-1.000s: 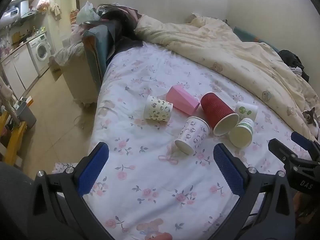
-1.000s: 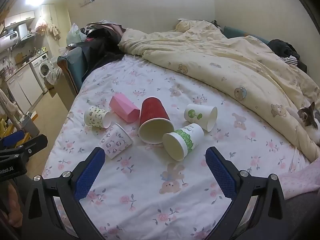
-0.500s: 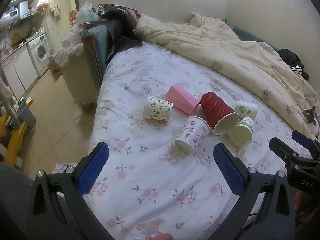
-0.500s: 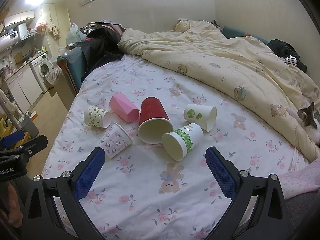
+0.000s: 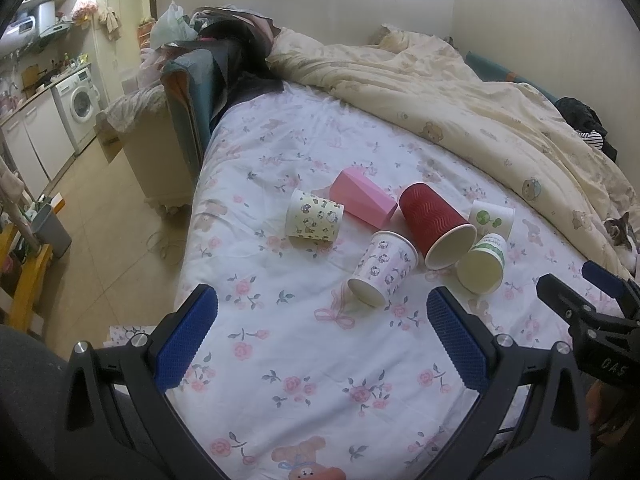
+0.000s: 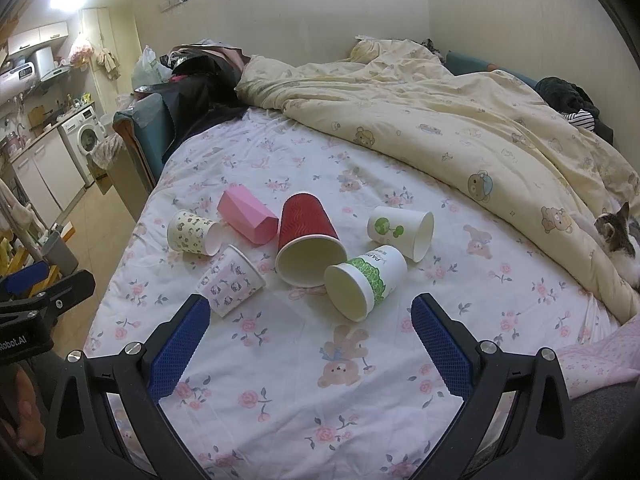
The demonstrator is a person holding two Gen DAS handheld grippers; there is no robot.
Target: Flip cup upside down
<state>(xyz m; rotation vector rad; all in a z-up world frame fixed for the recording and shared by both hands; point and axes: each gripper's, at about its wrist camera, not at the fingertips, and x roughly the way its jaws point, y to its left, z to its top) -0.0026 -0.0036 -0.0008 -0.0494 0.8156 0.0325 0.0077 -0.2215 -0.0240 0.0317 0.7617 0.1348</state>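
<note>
Left gripper [image 5: 322, 312] hovers low over the floral bedsheet [image 5: 304, 368], blue pads spread wide, nothing between them. Right gripper [image 6: 310, 322] the same: gaping, empty, above the sheet.

Six cups lie on their sides in a cluster ahead of both claws, none gripped. Left to right in the right wrist view:
- cream paper cup with small animal print [image 6: 194, 233], far ahead-left, mouth toward the pink one.
- white paper cup with pink-and-grey cartoon print [image 6: 231, 282], just ahead of the right claw's left pad.
- pink faceted cup [image 6: 247, 216], behind those two.
- large red ripple-wall paper cup [image 6: 308, 240], centre, mouth facing the claw.
- white paper cup with green leafy band [image 6: 366, 282], nearest, dead ahead, touching the red one.
- white paper cup with green tree logo [image 6: 402, 231], ahead-right.

Which cup is meant first cannot be told; the green-banded one looks best placed for the right claw.

Advice: close across the side wall mid-height, squeeze lightly since paper crushes, lift clear of the red cup, rotate mouth-down, set flat; the mattress is soft. Cat [image 6: 616, 236] lies far right by the cream bear-print duvet [image 6: 460, 136].
</note>
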